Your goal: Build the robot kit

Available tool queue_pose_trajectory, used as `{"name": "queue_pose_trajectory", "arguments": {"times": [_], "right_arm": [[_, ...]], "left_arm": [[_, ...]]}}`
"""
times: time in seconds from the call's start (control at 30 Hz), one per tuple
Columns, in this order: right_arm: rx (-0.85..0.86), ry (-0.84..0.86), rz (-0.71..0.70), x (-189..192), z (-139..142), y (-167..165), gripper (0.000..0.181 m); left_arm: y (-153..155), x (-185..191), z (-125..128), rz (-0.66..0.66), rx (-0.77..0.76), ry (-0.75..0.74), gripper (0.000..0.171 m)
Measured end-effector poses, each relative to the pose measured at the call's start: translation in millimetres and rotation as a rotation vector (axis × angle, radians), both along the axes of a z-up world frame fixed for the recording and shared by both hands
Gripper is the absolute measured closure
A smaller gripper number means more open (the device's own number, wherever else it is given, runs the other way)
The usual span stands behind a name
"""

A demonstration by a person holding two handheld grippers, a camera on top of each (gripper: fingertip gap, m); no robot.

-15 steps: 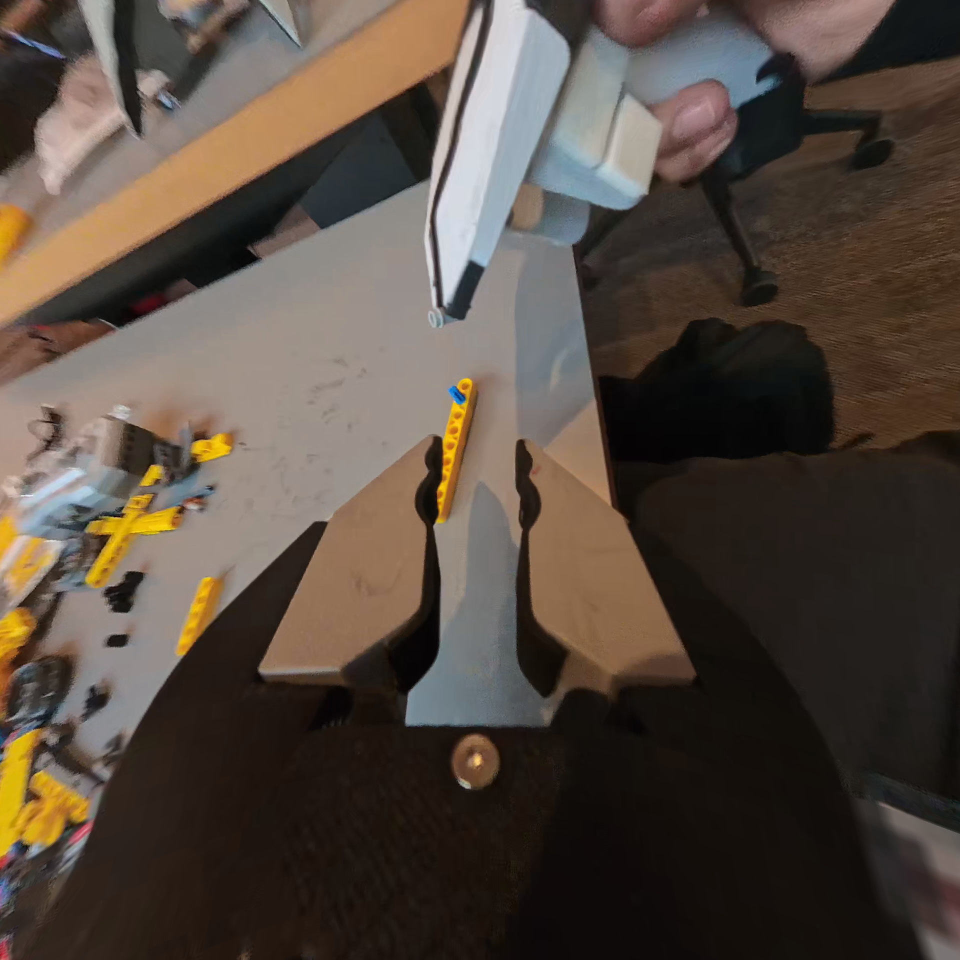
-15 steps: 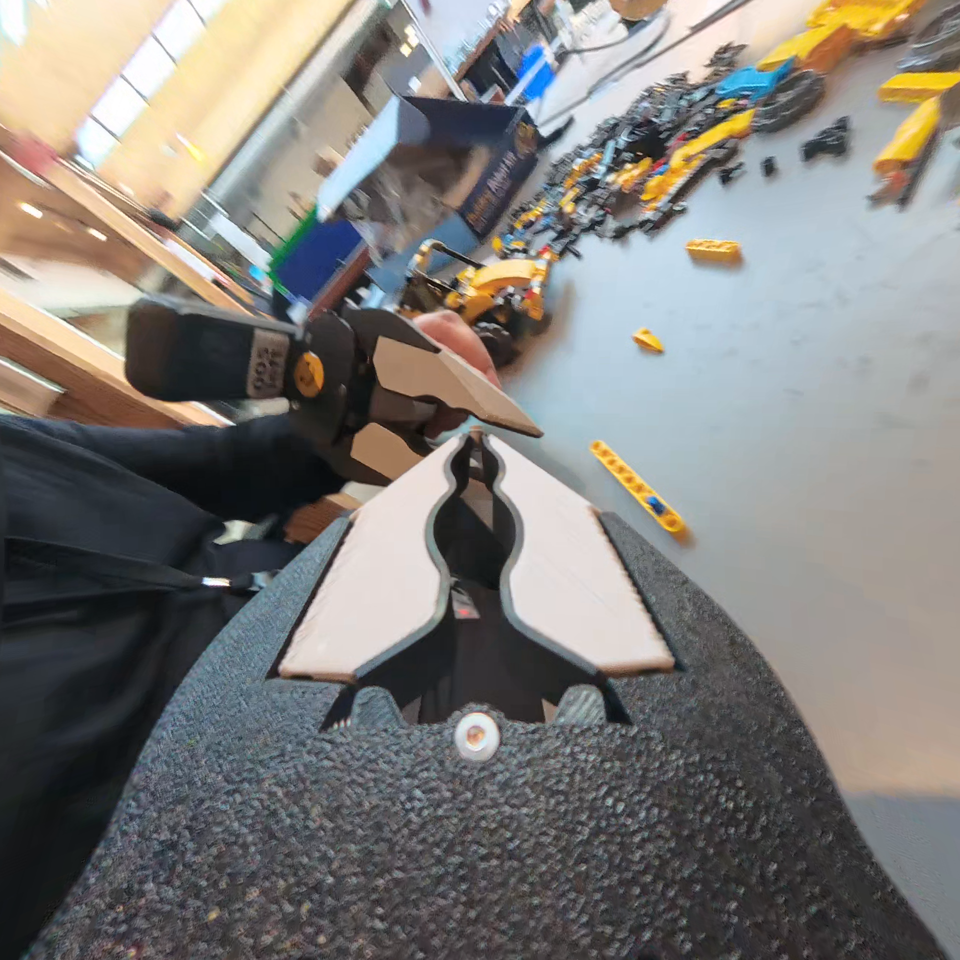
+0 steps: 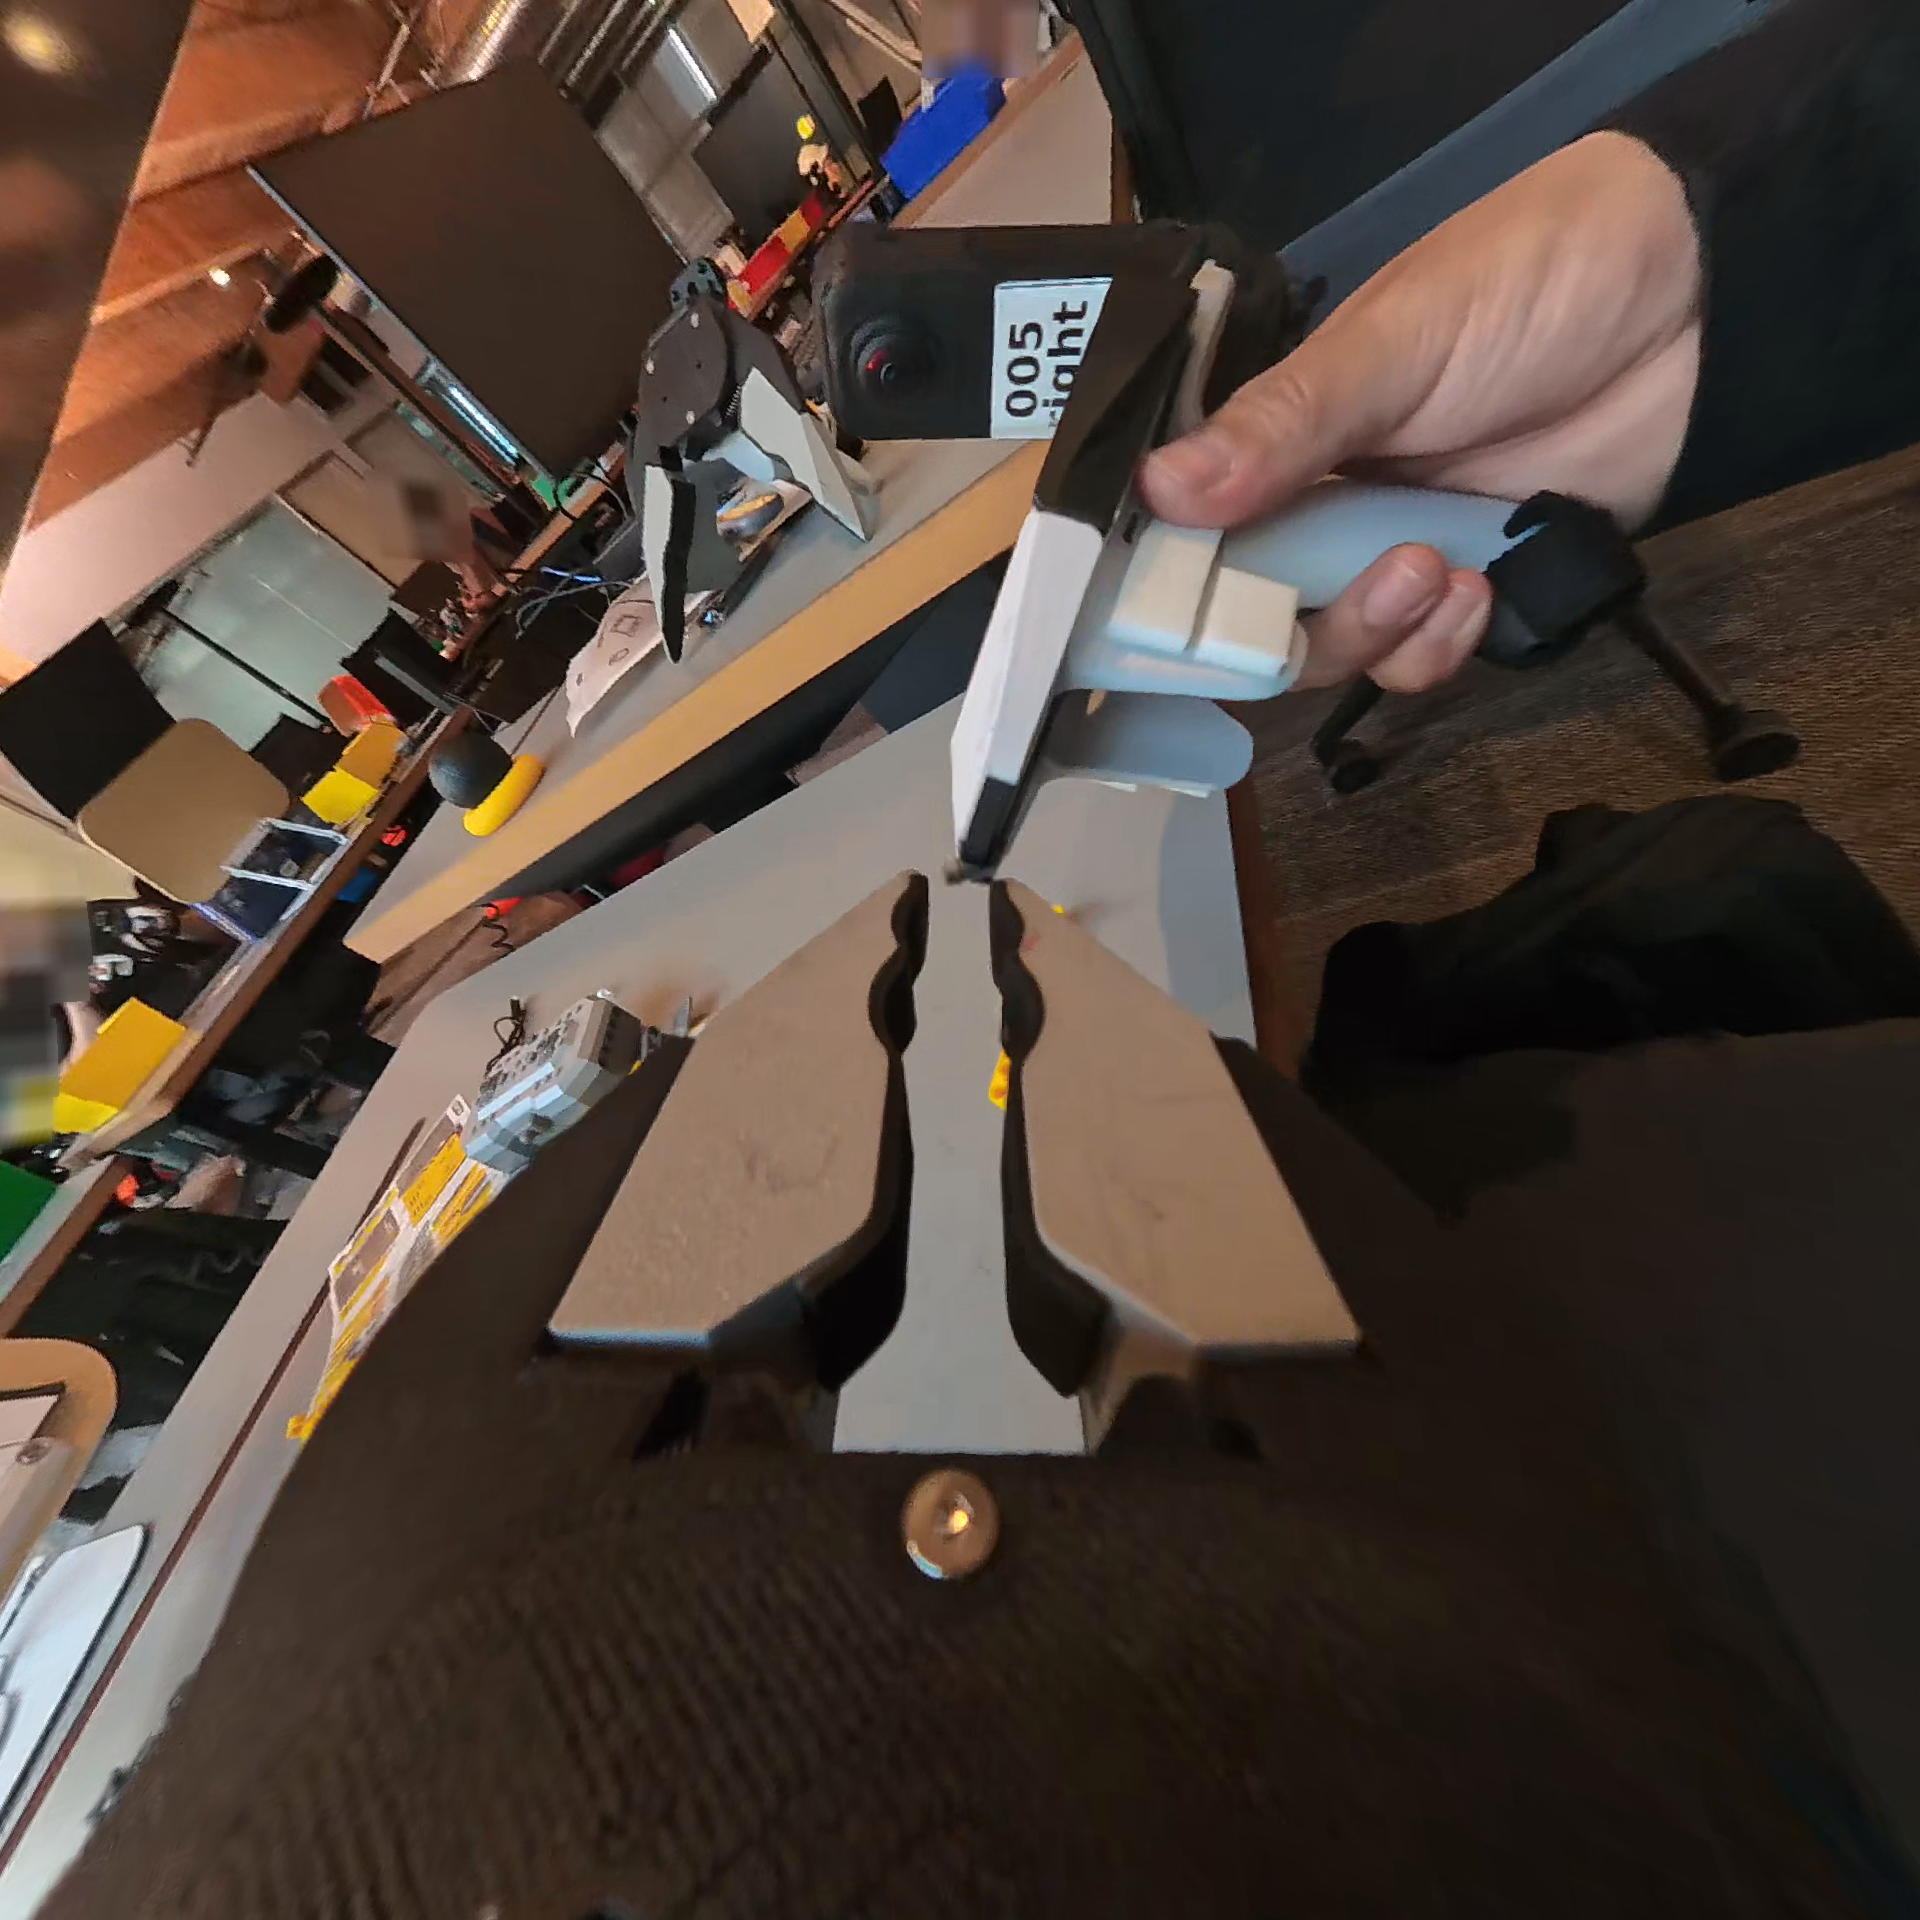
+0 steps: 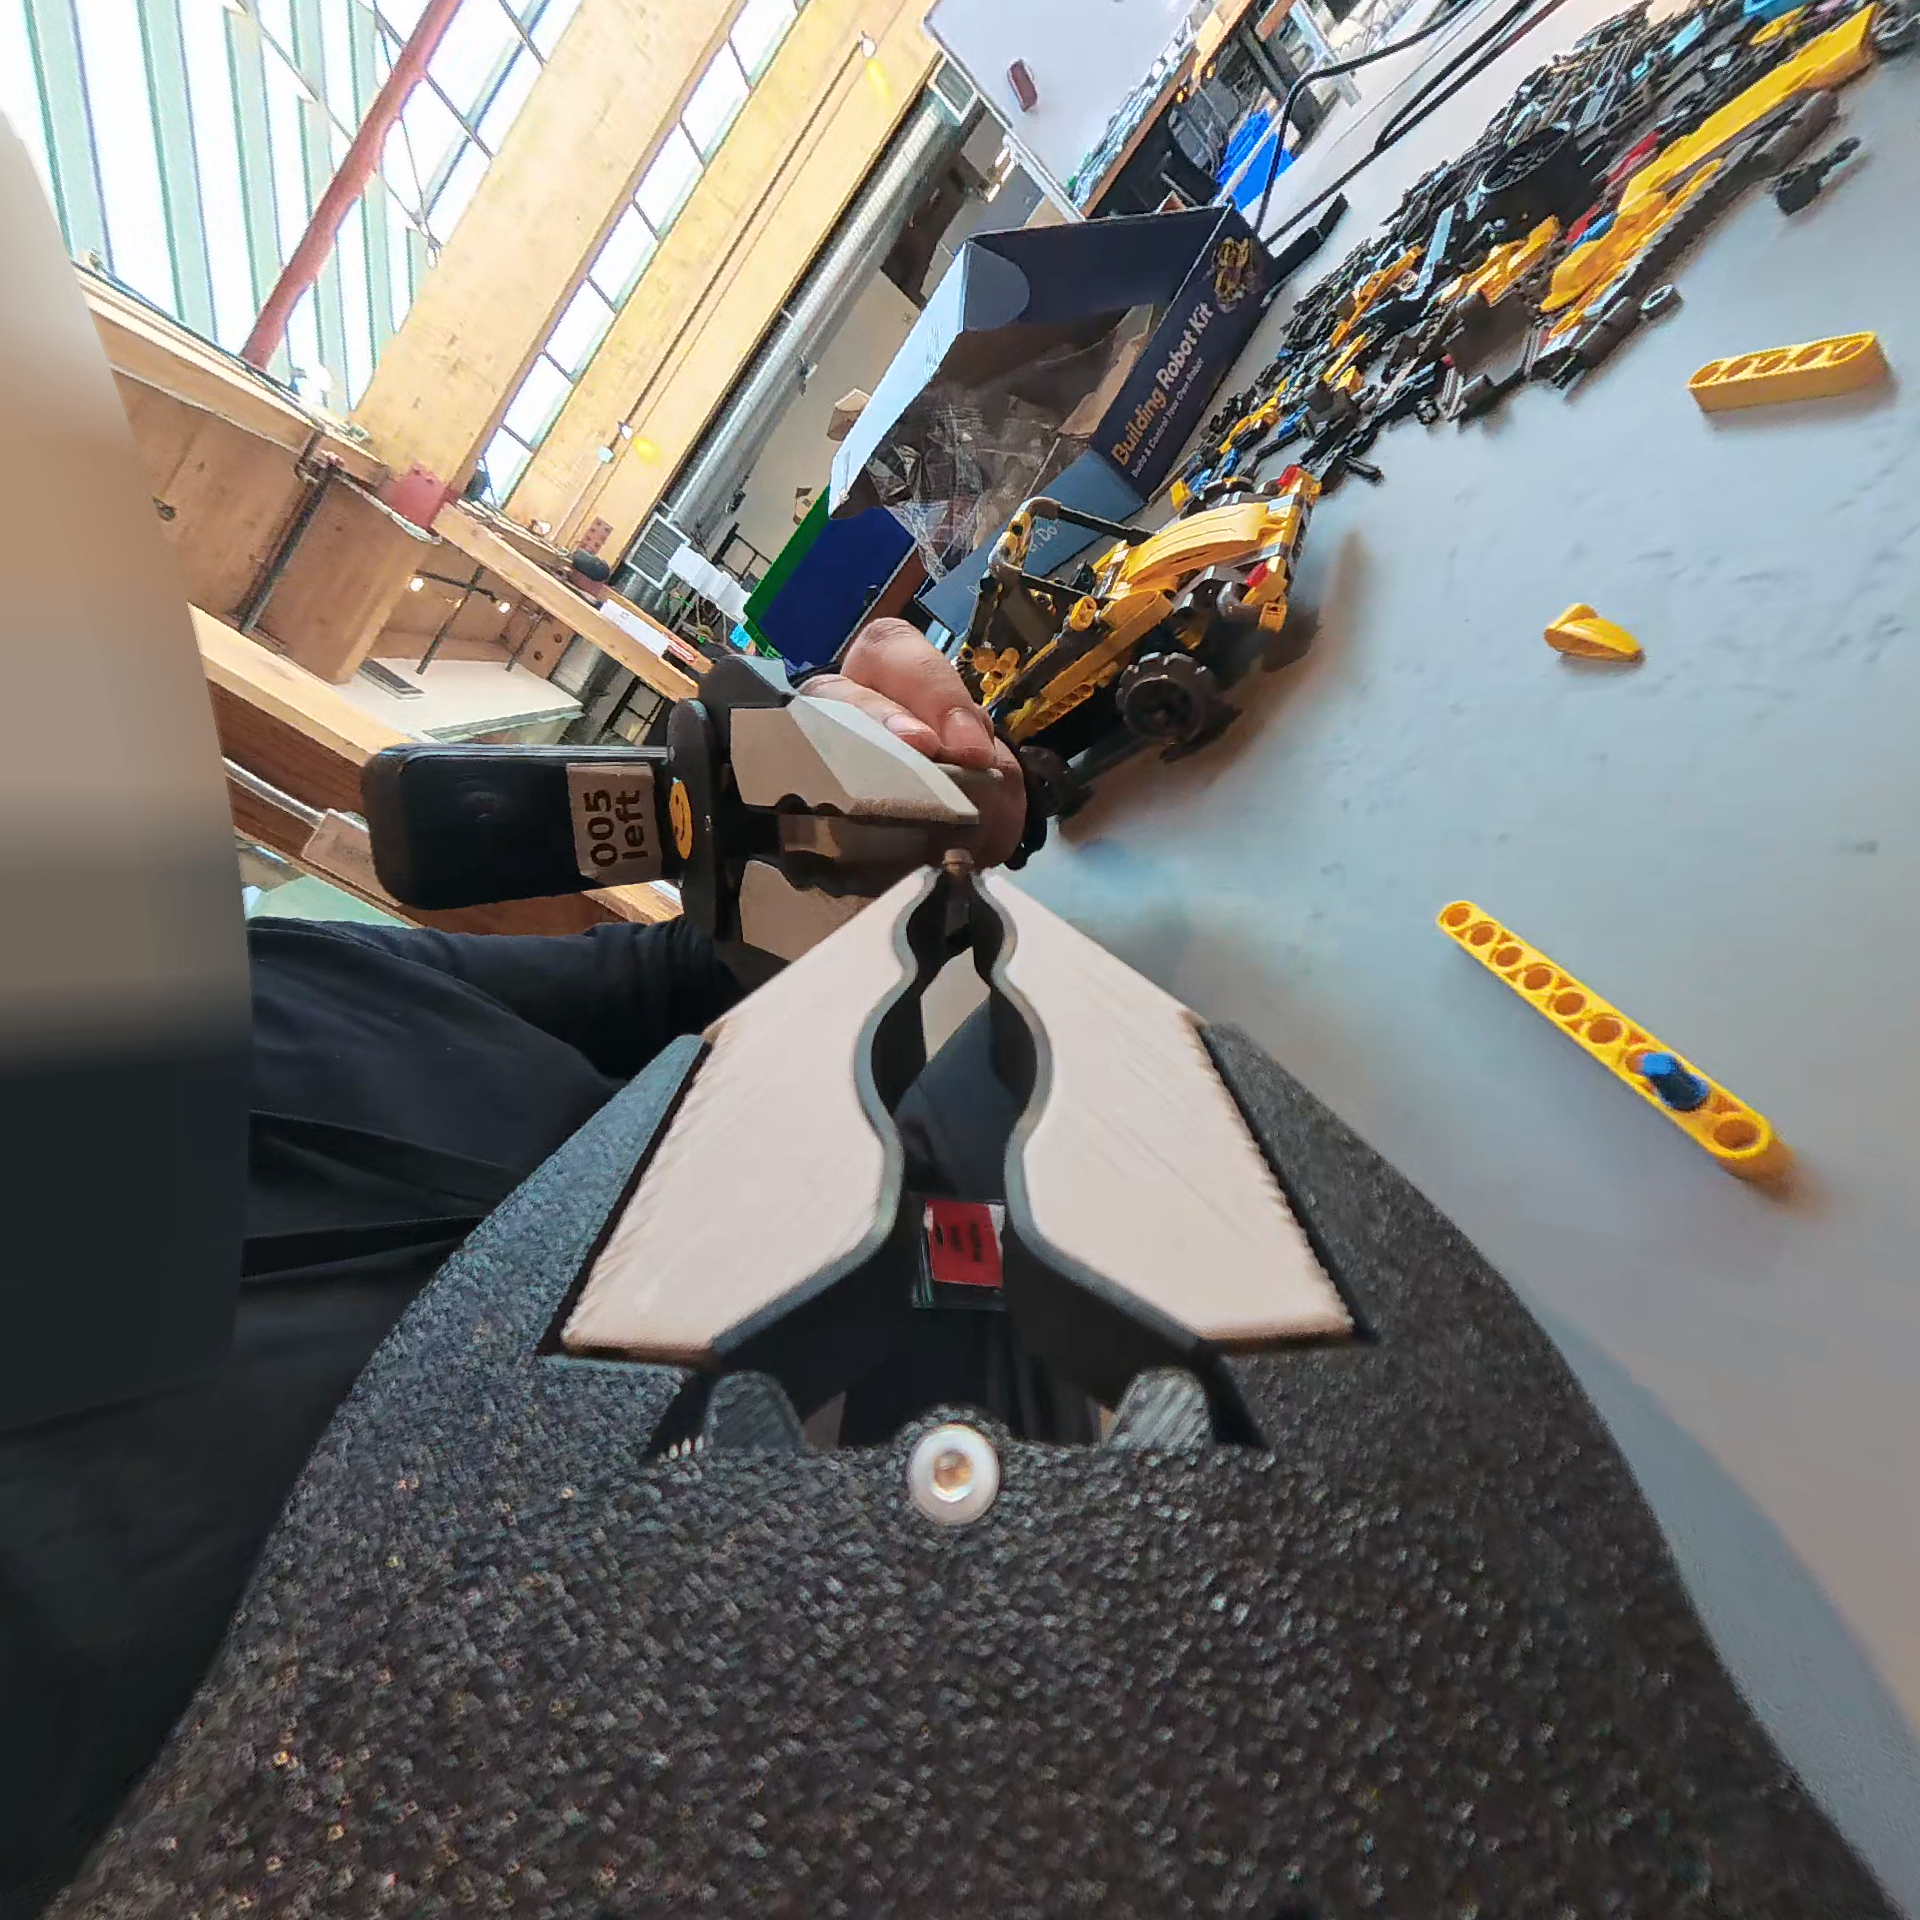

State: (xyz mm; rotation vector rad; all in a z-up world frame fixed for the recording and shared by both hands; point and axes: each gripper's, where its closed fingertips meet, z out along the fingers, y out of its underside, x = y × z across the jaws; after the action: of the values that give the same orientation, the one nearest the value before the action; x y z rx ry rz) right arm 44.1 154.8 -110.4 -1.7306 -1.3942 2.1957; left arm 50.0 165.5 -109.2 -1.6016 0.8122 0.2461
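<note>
I see the grey table [image 4: 1558,935] on the right of the right wrist view. At the upper centre a dark blue cardboard box [image 4: 1049,343] stands open, with crumpled clear plastic inside. Below it sits a yellow toy vehicle [image 4: 1153,613]. A long yellow beam [image 4: 1590,1029] (blue pin in one hole) lies at the right. My right gripper [image 4: 953,883] pinches a small grey pin [image 4: 954,860]. My left gripper [image 3: 954,899] is slightly open and empty, close to that pin.
</note>
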Motion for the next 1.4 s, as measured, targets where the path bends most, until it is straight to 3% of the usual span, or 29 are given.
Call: {"name": "queue_pose_trajectory", "arguments": {"times": [0.47, 0.8, 0.97, 1.03, 1.2, 1.4], "right_arm": [[-0.038, 0.013, -0.003, -3, -4, -3, 0.178], [0.070, 0.008, -0.048, -7, -8, -2, 0.178], [0.003, 0.013, -0.033, -9, -6, -6, 0.178], [0.008, 0.007, -0.033, -10, -8, -7, 0.178], [-0.005, -0.008, -0.010, -10, -9, -9, 0.177], [0.125, -0.047, -0.010, -8, -10, -5, 0.168]], "left_arm": [[-2, -1, -6, -0.003, -0.011, 0.013, 0.166], [-1, -4, -11, 0.008, -0.021, 0.086, 0.166], [-5, -1, -10, -0.036, -0.061, -0.006, 0.155], [-4, -4, -10, -0.023, -0.063, -0.004, 0.165], [-5, -6, -11, -0.015, -0.062, 0.042, 0.165], [-8, -4, -18, -0.047, -0.080, 0.104, 0.165]]}}
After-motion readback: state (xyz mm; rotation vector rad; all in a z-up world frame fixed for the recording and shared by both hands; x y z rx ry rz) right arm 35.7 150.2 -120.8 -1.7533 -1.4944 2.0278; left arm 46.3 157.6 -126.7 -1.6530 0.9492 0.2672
